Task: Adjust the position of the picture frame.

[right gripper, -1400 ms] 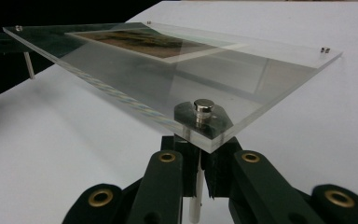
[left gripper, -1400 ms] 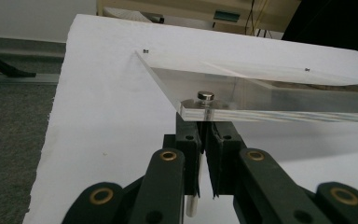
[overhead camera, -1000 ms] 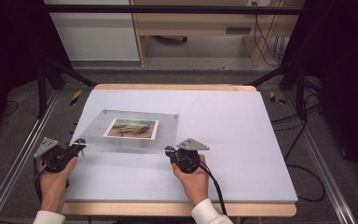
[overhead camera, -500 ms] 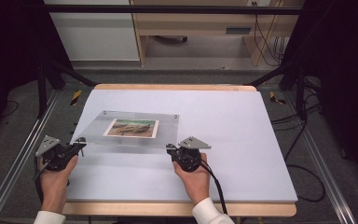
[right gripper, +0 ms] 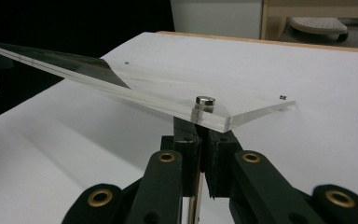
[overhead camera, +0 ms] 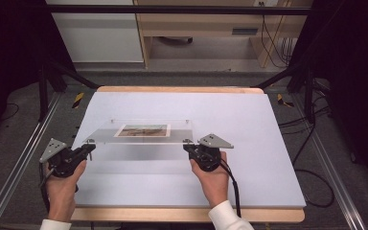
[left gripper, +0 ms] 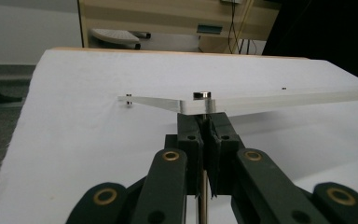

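Now both tongs are pinching the metal posts at the near corners of the clear acrylic frame (overhead camera: 143, 131): the left gripper (overhead camera: 87, 150), at the lower left of the high view, and the right gripper (overhead camera: 188, 147), just right of centre, have their black jaws pressed together on a post under the plate's near edge. A second ago the frame lay flat on the table (overhead camera: 249, 143); it has since come up at its near side, tilted, and a grey shadow lies under it, so the lift looks well begun and evenly shared. The plate is thick, glass-clear, with polished edges and a small round silver cap (right gripper: 205, 100) on each corner post. Sandwiched in its middle is a brownish photograph (overhead camera: 142, 130). The table is matt white with a pale wooden rim (overhead camera: 182, 89).
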`<state>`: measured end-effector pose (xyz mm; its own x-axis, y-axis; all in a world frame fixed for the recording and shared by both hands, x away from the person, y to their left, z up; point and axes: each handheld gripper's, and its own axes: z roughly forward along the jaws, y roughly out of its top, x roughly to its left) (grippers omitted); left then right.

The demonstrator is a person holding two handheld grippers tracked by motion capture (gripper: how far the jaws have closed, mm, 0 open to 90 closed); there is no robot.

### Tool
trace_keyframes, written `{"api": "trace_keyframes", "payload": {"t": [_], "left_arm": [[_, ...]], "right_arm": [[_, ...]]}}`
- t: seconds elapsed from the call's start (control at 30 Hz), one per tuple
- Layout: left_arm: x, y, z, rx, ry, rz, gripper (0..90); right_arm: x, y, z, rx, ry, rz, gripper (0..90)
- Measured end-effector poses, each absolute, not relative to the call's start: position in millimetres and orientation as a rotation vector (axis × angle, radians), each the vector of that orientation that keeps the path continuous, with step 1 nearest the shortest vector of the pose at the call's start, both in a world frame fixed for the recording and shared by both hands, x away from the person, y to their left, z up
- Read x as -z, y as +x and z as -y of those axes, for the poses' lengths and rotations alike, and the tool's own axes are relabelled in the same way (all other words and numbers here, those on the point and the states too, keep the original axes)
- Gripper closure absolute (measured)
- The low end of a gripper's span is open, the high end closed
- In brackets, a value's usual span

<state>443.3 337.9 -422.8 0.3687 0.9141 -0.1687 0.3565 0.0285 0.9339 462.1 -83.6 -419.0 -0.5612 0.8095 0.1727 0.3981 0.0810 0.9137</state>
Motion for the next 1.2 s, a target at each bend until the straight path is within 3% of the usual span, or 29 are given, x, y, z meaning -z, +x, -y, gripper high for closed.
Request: {"api": "trace_keyframes", "payload": {"t": [0.63,1.2], "left_arm": [[408,475,-222,-0.622,1.565,-1.037,84.3],[434,459,-211,-0.563,1.633,-1.057,83.9]], "right_arm": [[405,458,191,-1.382,1.29,-1.857,84.3],[427,451,207,-1.343,1.303,-1.878,85.2]]}}
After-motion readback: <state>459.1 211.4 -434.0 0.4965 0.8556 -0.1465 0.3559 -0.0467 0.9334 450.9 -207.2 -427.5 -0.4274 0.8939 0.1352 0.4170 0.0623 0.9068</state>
